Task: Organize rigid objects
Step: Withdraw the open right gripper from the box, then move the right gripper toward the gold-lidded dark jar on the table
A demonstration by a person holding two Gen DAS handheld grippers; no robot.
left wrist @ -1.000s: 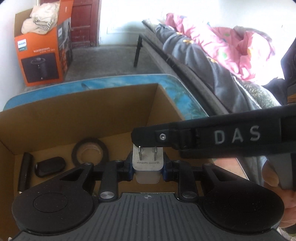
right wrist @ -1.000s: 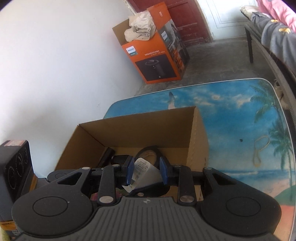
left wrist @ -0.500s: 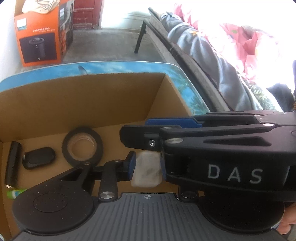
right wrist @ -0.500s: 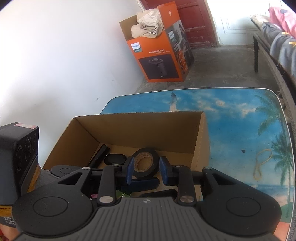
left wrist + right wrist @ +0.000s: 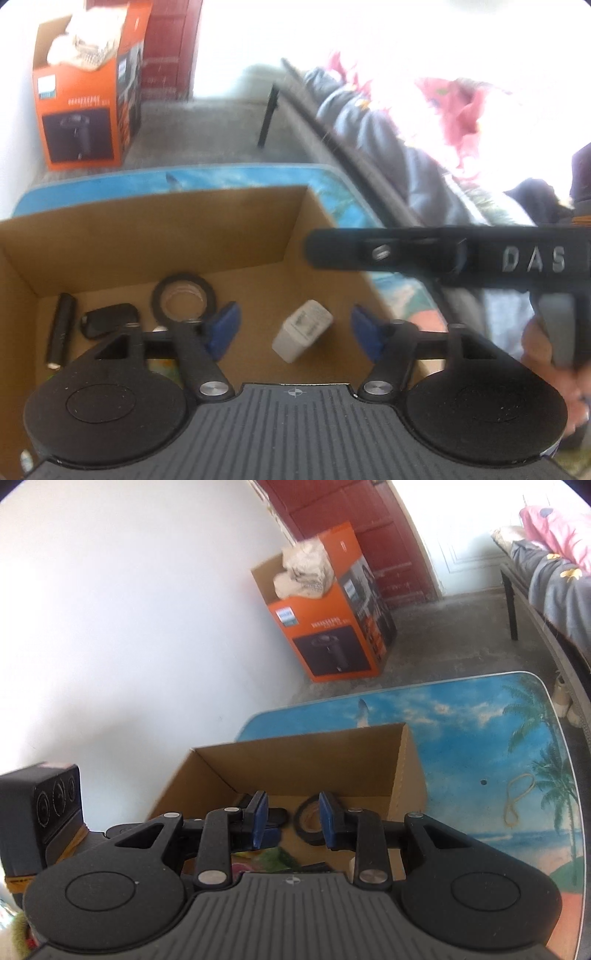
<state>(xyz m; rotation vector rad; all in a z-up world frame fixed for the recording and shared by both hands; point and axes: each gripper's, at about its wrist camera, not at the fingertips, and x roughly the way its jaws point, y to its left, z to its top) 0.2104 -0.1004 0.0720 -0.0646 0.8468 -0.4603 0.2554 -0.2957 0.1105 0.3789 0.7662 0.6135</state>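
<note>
White plastic, the charger plug (image 5: 303, 330) lies tilted on the floor of the cardboard box (image 5: 147, 218), toward its right wall, loose between the blue pads of the left gripper (image 5: 291, 330); those jaws are opening and neither pad touches the plug. The right gripper (image 5: 291, 821) hangs over the near part of the same box with its pads a small way apart and nothing between them; in the left wrist view its black finger crosses just above the box's right wall.

My worry is that the two tools are close together over one small box. Lifting the left one away carelessly could knock it against the right finger above it, or catch the thin right wall and drag the box across the table (image 5: 480, 720). The plug rests on an edge, so a brush from a pad would probably tip it.

Beyond the plug, along the box's far wall, sit a roll of black tape (image 5: 183, 301), a black key fob (image 5: 109, 319) and, by the left wall, a black stick-shaped thing (image 5: 61, 332). Any further piece has to come down clear of these. Something green shows at the near edge, too hidden to name.

On the table's right side lies a rubber band (image 5: 519, 797), well apart from the box. Farther off, an orange carton (image 5: 332, 627) stands on the floor by the wall.
</note>
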